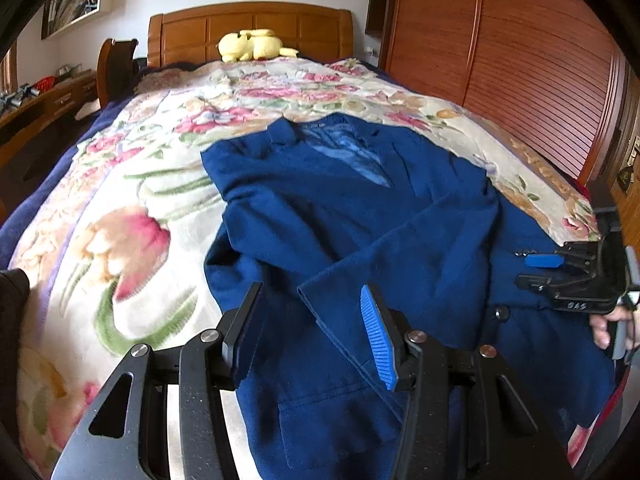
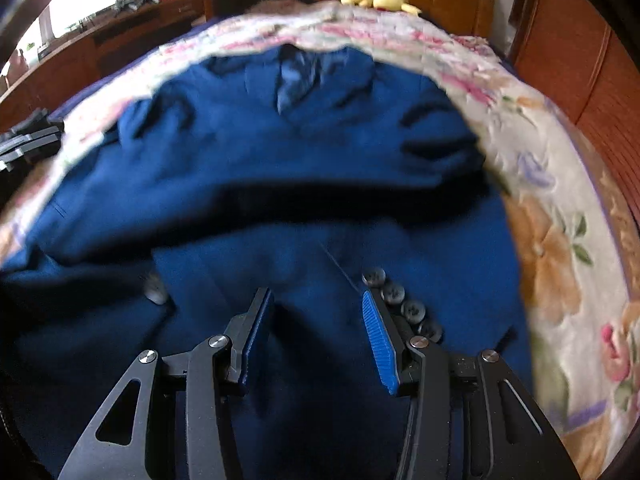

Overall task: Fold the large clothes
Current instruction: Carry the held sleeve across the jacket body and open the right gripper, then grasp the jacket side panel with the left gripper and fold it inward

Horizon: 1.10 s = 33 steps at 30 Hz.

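On the bed [image 1: 120,184] the jacket [image 1: 360,208] lies collar away; right gripper [image 2: 316,336] nearer its cuff, left gripper [image 1: 312,332] too half-open, empty.

Both wrist cams look down-forward along the bed [image 1: 120,184] toward the headboard [image 1: 248,28]; right sits much closer to the jacket [image 2: 320,152], both share it.

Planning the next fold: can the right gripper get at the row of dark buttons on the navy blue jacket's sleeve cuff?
Probably yes. The right gripper is open just above the navy blue jacket, and the dark buttons lie uncovered right beside its right finger, with nothing between.
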Each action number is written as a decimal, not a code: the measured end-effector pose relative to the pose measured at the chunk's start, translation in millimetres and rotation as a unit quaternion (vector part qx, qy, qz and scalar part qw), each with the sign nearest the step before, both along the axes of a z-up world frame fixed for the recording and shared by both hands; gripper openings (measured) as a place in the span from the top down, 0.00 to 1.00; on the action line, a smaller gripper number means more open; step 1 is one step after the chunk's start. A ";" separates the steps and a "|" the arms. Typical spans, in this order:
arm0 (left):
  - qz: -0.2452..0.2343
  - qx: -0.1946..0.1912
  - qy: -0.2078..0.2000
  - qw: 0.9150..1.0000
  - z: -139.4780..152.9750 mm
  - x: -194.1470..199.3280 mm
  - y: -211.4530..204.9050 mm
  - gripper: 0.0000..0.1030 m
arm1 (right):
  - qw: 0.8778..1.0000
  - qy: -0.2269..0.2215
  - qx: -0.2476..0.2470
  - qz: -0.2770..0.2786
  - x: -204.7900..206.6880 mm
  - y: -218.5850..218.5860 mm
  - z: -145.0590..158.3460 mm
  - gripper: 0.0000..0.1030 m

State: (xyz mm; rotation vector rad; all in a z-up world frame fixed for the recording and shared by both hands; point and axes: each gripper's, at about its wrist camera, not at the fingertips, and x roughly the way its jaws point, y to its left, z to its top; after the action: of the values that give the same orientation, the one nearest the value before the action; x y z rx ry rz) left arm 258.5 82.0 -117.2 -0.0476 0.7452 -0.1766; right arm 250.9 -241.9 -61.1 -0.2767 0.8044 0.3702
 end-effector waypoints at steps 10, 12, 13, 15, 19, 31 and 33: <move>0.002 0.010 0.030 0.999 -18.9 10.7 -4.7 0.52 | 0.998 -0.024 0.061 0.001 16.7 2.0 -13.9 0.51; -0.001 0.018 0.039 0.999 -23.6 14.1 -7.1 0.52 | 0.998 -0.029 0.062 0.000 14.2 0.9 -17.2 0.51; -0.002 0.019 0.044 0.999 -25.6 16.6 -7.9 0.52 | 0.997 -0.030 0.064 0.001 15.0 1.6 -17.8 0.51; -0.002 0.021 0.053 0.998 -27.6 21.1 -8.0 0.52 | 0.997 -0.030 0.074 0.001 13.8 -5.6 -31.7 0.50; -0.005 0.012 0.063 0.998 -27.2 29.6 -6.9 0.52 | 0.996 -0.028 0.090 0.003 5.7 -16.9 -32.8 0.49; -0.018 0.017 0.112 0.993 -35.7 68.8 -18.2 0.52 | 0.995 -0.026 0.096 0.004 6.5 -17.0 -33.1 0.48; -0.032 0.011 0.110 0.993 -36.3 69.5 -21.7 0.52 | 0.995 -0.026 0.096 0.004 6.6 -17.0 -33.2 0.48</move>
State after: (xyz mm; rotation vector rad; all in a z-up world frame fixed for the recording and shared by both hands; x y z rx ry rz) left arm 328.0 60.3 -153.6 -0.0224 0.9689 -0.2274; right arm 257.6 -259.0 -94.3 -0.1093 0.7109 0.4425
